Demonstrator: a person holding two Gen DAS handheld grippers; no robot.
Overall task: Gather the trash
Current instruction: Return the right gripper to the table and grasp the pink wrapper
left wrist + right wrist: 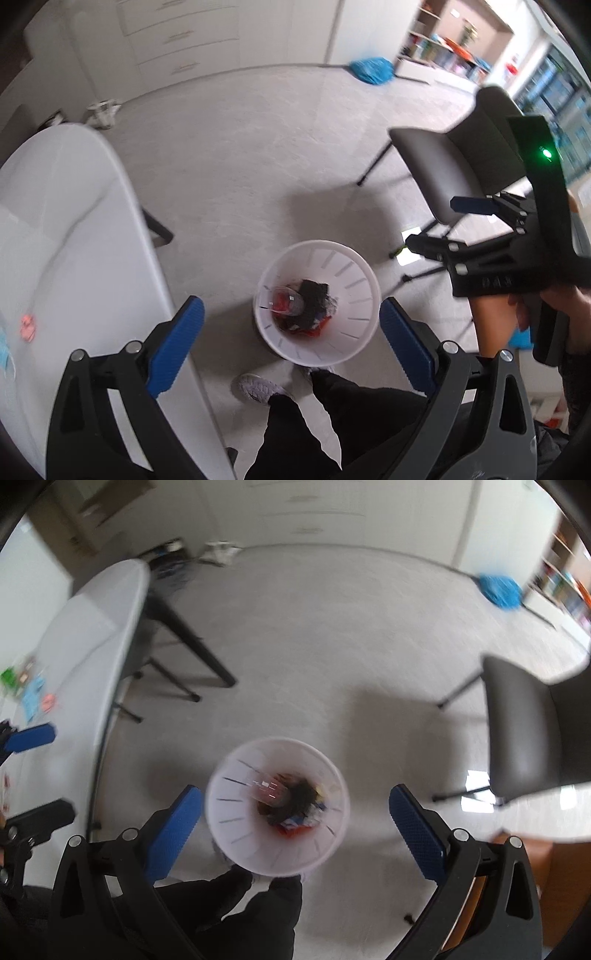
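Both grippers, left gripper [291, 339] and right gripper [295, 823], hung spread and empty above the bin [354, 266]; a drop seemed done, so the scraps [40, 698] on the table [92, 635] beside it probably came next.

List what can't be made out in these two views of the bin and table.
- White bin contents: left wrist view shows a clear cup and dark scraps; what lies beneath is covered. Right wrist view is motion-blurred.
- Table litter: small and blurred in the right wrist view; cut by the frame edge in the left, except a pink scrap.
- Blue heap by the wall: too far to identify.
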